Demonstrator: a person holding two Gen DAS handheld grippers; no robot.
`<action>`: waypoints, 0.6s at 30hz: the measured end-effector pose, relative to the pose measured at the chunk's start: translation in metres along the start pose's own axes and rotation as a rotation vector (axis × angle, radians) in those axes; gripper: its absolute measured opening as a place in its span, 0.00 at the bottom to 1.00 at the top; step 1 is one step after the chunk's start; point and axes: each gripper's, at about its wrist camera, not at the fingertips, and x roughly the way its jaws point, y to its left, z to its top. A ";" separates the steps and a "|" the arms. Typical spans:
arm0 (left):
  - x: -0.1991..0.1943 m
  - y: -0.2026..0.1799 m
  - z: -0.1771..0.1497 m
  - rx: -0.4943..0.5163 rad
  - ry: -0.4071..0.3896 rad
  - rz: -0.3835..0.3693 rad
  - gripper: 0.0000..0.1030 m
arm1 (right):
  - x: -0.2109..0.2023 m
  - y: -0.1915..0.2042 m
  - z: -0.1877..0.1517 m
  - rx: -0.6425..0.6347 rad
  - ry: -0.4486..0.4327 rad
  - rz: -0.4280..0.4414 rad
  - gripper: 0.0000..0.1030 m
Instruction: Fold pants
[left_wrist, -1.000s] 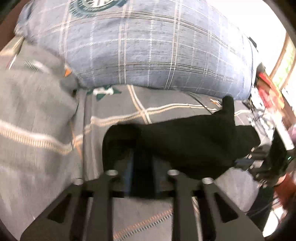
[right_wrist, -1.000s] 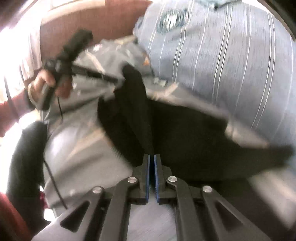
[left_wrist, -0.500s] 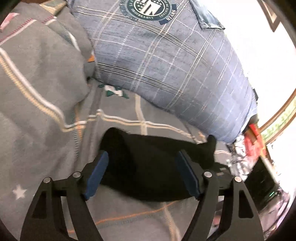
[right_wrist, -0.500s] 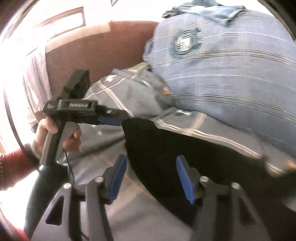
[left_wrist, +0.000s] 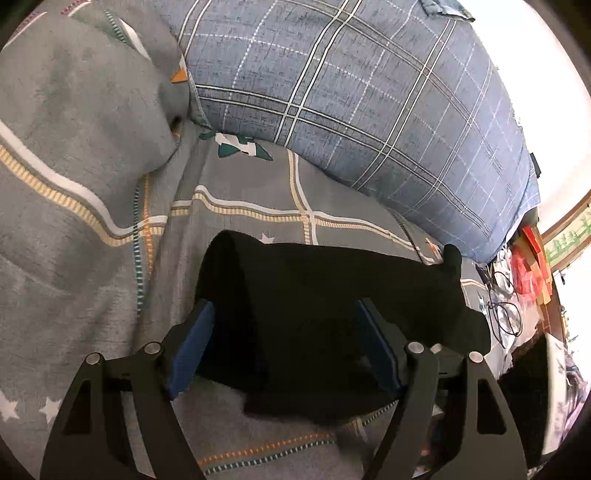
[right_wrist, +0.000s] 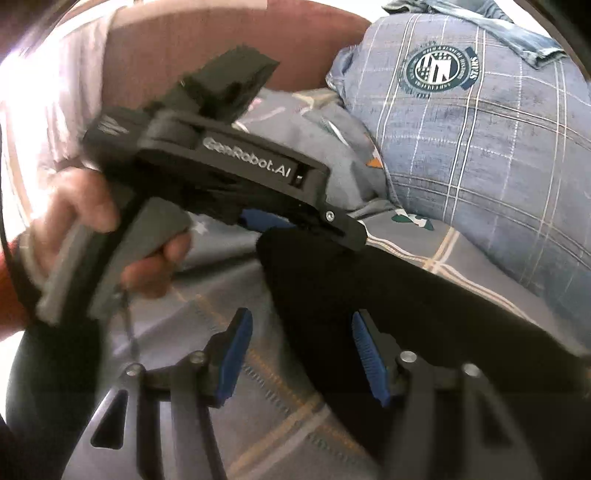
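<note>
The black pants (left_wrist: 332, 306) lie folded into a thick bundle on a grey patterned bedsheet (left_wrist: 92, 258). My left gripper (left_wrist: 284, 350) is open, its blue-padded jaws standing either side of the bundle's near edge, holding nothing. In the right wrist view the pants (right_wrist: 369, 295) stretch from the centre to the right. My right gripper (right_wrist: 303, 354) is open, just above the pants' left edge and empty. The left gripper (right_wrist: 332, 229) shows there too, held by a hand, its tip over the pants' far corner.
A large blue plaid pillow (left_wrist: 369, 103) lies behind the pants. A grey bedding mound (left_wrist: 74, 110) rises at the left. Cables and red clutter (left_wrist: 517, 280) sit beside the bed at right. A brown headboard (right_wrist: 184, 48) stands behind.
Both grippers were shut on the pants a second ago. Both have opened and let go; the pants now rest on the sheet. The left gripper moved closer to the right one.
</note>
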 end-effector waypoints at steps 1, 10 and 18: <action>0.000 -0.003 0.003 0.007 0.000 0.001 0.75 | 0.006 -0.004 0.003 0.022 0.023 -0.012 0.13; -0.037 -0.027 0.030 0.122 -0.139 0.068 0.75 | -0.030 -0.029 0.021 0.264 -0.147 0.018 0.04; -0.036 0.017 0.008 0.038 -0.095 0.227 0.75 | 0.027 -0.021 -0.004 0.386 0.020 0.116 0.16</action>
